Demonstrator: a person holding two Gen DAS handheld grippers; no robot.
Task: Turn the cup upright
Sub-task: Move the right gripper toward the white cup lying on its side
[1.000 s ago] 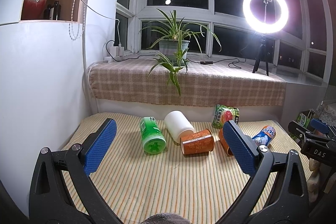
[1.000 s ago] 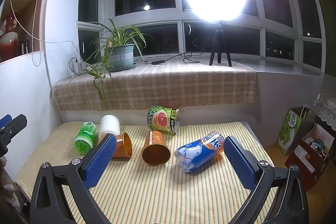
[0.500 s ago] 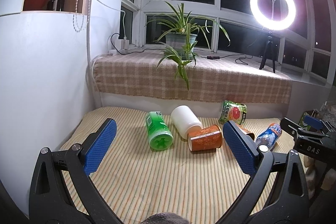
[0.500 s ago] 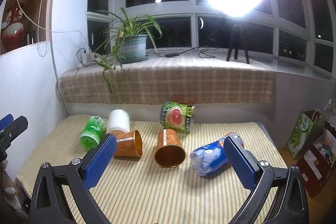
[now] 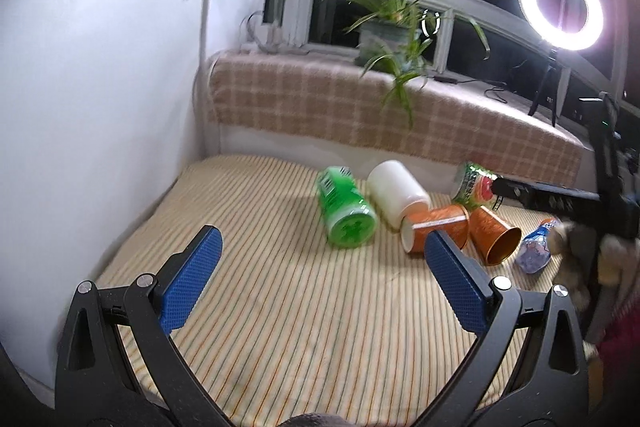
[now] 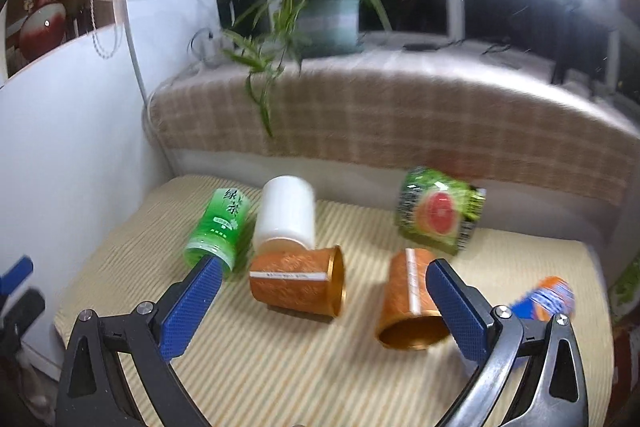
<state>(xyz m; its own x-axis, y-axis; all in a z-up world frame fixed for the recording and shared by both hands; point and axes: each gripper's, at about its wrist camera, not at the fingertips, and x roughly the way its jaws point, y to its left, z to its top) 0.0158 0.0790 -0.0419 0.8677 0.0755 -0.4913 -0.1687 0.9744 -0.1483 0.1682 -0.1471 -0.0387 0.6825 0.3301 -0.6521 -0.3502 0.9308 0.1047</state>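
Several cups lie on their sides on a striped mat (image 6: 280, 359). A green cup (image 6: 218, 229), a white cup (image 6: 286, 213), two orange cups (image 6: 298, 281) (image 6: 408, 303), a green grapefruit-print cup (image 6: 438, 213) and a blue-orange cup (image 6: 546, 299) show in the right wrist view. My right gripper (image 6: 318, 303) is open and empty, just in front of the orange cups. My left gripper (image 5: 320, 281) is open and empty, in front of the green cup (image 5: 346, 213) and one orange cup (image 5: 438, 229).
A white wall (image 5: 100, 99) borders the mat on the left. A checked cloth ledge (image 6: 380, 115) with a potted plant (image 6: 328, 19) runs behind. A ring light (image 5: 560, 11) stands at the back right. The other gripper (image 5: 560, 199) shows at the right of the left wrist view.
Both grippers have moved forward and down toward the cups, which now look larger. The right gripper has reached in over the mat near the orange cups. Both stay open.
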